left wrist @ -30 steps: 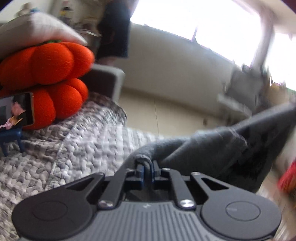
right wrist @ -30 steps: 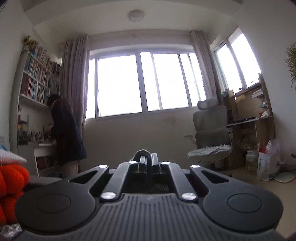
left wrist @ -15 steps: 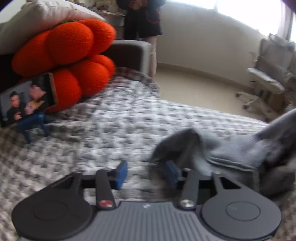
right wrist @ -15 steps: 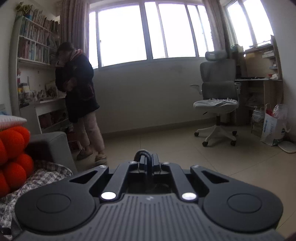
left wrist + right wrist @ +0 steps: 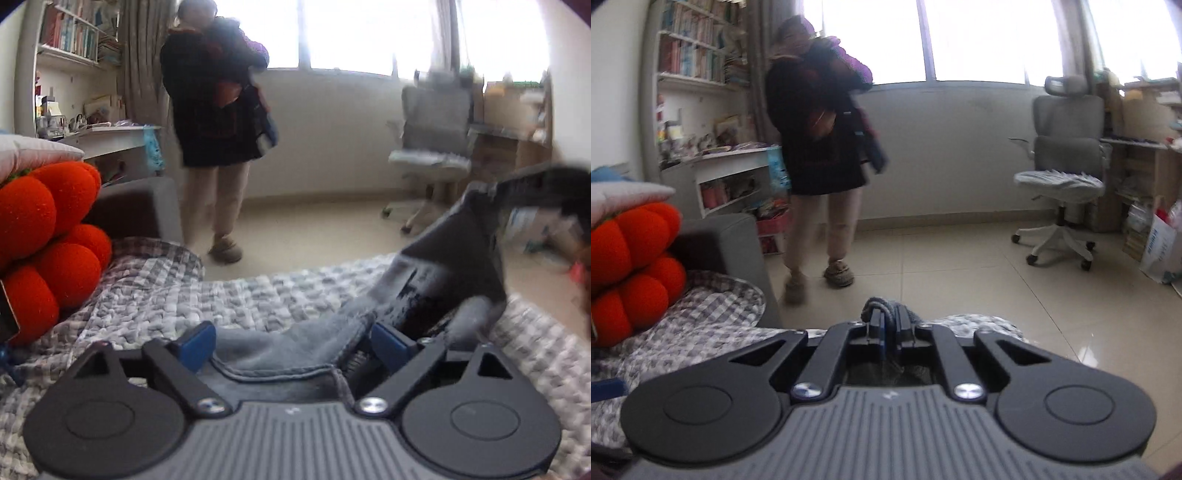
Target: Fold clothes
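The left gripper (image 5: 291, 341) hangs low over a checked blanket (image 5: 229, 299), its jaws opening, the blue pads (image 5: 194, 343) wide apart. A grey garment (image 5: 295, 350) lies loose on the blanket between them, its hemmed edge nearest the camera; the pads do not press on it. From there the cloth rises to the right, dark and blurred, up toward the right gripper (image 5: 532, 184) at the far right edge of that view. In the right wrist view the right gripper (image 5: 889, 319) has its fingers together, clamped on a small bunch of the grey garment (image 5: 877, 304) that pokes out past the tips, above the blanket's (image 5: 701, 325) far edge. On the left sit orange cushions (image 5: 44, 236) against a grey sofa arm (image 5: 738, 236). Beyond, a person (image 5: 823, 147) in a dark coat stands on the tiled floor (image 5: 960, 266) near a bookshelf (image 5: 694, 55), and an office chair (image 5: 1063, 166) stands far right under the windows.
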`<state>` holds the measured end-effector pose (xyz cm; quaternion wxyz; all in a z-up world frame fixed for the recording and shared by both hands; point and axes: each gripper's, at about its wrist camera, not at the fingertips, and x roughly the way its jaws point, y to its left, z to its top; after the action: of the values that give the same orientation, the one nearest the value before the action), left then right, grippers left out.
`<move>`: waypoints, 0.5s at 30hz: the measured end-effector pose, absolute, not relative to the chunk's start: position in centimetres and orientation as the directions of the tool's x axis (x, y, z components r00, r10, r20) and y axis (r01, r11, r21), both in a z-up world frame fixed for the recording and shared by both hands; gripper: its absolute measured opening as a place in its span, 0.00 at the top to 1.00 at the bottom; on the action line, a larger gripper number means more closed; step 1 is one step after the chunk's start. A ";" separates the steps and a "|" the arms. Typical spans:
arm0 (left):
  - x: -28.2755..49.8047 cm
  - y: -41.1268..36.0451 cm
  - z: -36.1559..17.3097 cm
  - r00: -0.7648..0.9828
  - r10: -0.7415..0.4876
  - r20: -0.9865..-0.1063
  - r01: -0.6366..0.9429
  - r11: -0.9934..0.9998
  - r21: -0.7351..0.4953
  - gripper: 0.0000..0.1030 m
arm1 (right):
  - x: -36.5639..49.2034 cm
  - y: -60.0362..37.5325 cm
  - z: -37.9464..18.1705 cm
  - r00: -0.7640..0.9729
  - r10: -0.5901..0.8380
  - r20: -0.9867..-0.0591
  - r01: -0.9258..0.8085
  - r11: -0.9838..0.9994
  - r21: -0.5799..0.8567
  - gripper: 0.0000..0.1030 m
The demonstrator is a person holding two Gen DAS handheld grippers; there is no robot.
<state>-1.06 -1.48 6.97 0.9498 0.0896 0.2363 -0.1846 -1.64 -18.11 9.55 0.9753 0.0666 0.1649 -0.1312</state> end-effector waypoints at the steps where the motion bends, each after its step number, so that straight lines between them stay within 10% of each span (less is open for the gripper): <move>1: -0.7 -2.3 6.6 0.817 -0.288 -0.499 0.383 0.918 0.098 0.27 | -1.6 -17.9 9.6 0.911 -0.234 -0.339 0.273 0.959 0.072 0.92; 7: 1.6 0.4 5.0 0.734 -0.265 -0.625 0.290 0.955 -0.065 0.92 | -1.8 -18.3 9.8 0.916 -0.244 -0.320 0.275 0.960 0.055 0.92; 15: 1.0 11.9 7.4 0.773 -0.346 -0.532 0.049 0.868 -0.494 0.96 | -2.5 -19.2 10.0 0.920 -0.271 -0.283 0.305 0.949 0.081 0.93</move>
<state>0.97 11.90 7.44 0.9122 -0.2329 0.3193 -0.1083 -2.50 -19.17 10.02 0.9779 0.0618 0.1353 -0.1472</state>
